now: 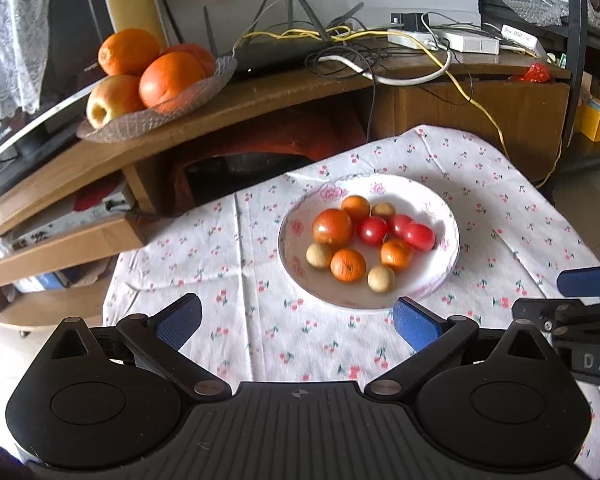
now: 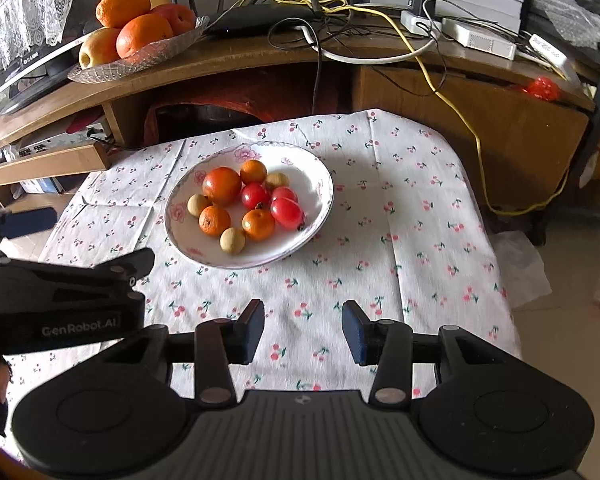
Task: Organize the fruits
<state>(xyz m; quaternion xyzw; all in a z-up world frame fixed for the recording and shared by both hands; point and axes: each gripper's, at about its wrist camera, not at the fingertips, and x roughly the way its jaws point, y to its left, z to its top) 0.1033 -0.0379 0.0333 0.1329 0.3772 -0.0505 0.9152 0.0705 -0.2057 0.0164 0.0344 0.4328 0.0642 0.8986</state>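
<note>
Cherry-print cloth (image 2: 380,216); left hand-held gripper (image 1: 298,320) ("GenRobot.AI") spread wide, right hand-held gripper (image 2: 303,330) spread.

Black router (image 2: 260,16), yellow cable (image 2: 452,108), white power strip (image 1: 444,42) on wooden shelf (image 1: 260,92).

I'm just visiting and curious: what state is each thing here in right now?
Left tool: open, empty, above the cloth.
Right tool: open, empty, above the cloth.
Plate: upright on the cloth, holding small fruits.
Glass dish: on the shelf, piled with large fruit.
Cloth: spread, creased.
</note>
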